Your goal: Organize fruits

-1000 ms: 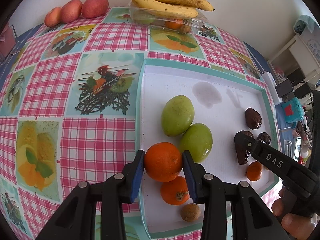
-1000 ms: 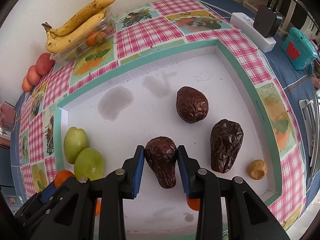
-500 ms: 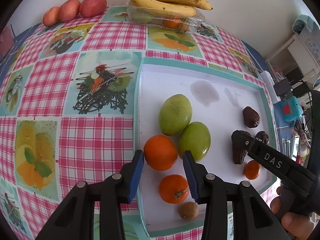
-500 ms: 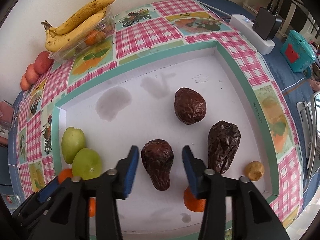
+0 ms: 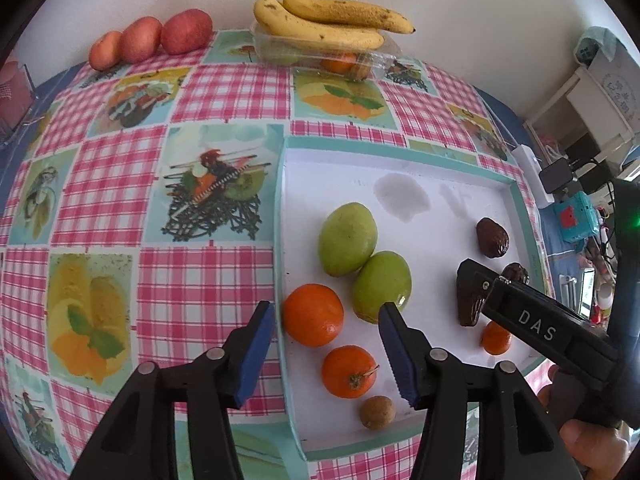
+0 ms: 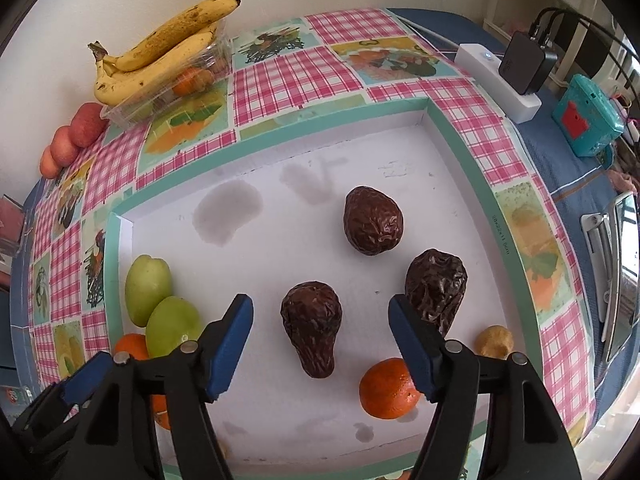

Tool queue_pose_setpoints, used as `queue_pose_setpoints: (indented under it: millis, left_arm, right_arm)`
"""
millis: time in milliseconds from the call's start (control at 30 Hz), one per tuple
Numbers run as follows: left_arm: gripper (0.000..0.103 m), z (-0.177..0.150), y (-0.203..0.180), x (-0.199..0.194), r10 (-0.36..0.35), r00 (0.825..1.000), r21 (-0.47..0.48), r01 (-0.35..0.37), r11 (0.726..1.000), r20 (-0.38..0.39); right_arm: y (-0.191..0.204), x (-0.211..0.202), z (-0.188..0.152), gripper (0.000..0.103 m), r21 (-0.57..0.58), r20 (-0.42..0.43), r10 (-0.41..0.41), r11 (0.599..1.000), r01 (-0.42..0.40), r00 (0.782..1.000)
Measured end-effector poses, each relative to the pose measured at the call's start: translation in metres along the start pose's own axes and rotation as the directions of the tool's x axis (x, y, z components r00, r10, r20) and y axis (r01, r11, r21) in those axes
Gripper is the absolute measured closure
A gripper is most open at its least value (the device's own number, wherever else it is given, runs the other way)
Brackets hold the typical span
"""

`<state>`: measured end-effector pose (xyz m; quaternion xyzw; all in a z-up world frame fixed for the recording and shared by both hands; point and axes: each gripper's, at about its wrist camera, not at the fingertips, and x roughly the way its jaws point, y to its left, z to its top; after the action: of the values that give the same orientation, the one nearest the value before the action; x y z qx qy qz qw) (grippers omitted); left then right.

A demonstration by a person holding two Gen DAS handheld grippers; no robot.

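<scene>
A white tray (image 5: 344, 172) with a teal rim holds the fruit. My left gripper (image 5: 326, 354) is open above an orange (image 5: 313, 314) and holds nothing. A second orange (image 5: 349, 371), two green fruits (image 5: 347, 238) (image 5: 382, 286) and a small brown fruit (image 5: 377, 412) lie close by. My right gripper (image 6: 320, 346) is open around a dark wrinkled avocado (image 6: 313, 326) lying on the tray (image 6: 280, 208), not touching it. Two more dark avocados (image 6: 373, 226) (image 6: 436, 286), an orange (image 6: 387, 389) and a small tan fruit (image 6: 494, 341) lie nearby.
Bananas (image 5: 332, 20) rest on a clear plastic box (image 5: 344, 58) at the table's back edge. Three red fruits (image 5: 152, 42) sit at the back left. A white power strip with a charger (image 6: 502, 74) and a teal device (image 6: 586, 116) lie right of the tray.
Both grippers have opened and drawn back. The left one has let go of the orange, the right one of the dark avocado; both fruits now lie on the tray.
</scene>
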<state>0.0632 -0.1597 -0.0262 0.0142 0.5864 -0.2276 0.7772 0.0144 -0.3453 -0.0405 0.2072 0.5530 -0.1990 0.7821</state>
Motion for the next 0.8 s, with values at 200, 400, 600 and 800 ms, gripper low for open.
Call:
queue_pose_setpoints:
  millis: [200, 400, 600, 800]
  left_arm:
    - [0.028, 0.002, 0.016, -0.012, 0.04, 0.999, -0.053, -0.039, 0.998, 0.021]
    - [0.009, 0.0, 0.044, -0.027, 0.235, 0.969, -0.113, -0.226, 0.968, 0.075]
    - [0.0, -0.007, 0.063, -0.044, 0.295, 0.944, -0.132, -0.277, 0.952, 0.149]
    - [0.0, -0.025, 0.074, -0.057, 0.315, 0.937, -0.144, -0.295, 0.945, 0.151]
  right_arm:
    - [0.0, -0.007, -0.004, 0.022, -0.011, 0.022, -0.013, 1.0, 0.013, 1.0]
    - [0.004, -0.015, -0.011, 0.015, -0.02, 0.045, -0.015, 1.0, 0.016, 0.999]
    - [0.02, -0.025, -0.025, 0.011, -0.051, 0.069, 0.01, 0.999, -0.006, 0.998]
    - [0.037, -0.037, -0.047, 0.011, -0.107, 0.094, 0.021, 0.994, -0.011, 0.995]
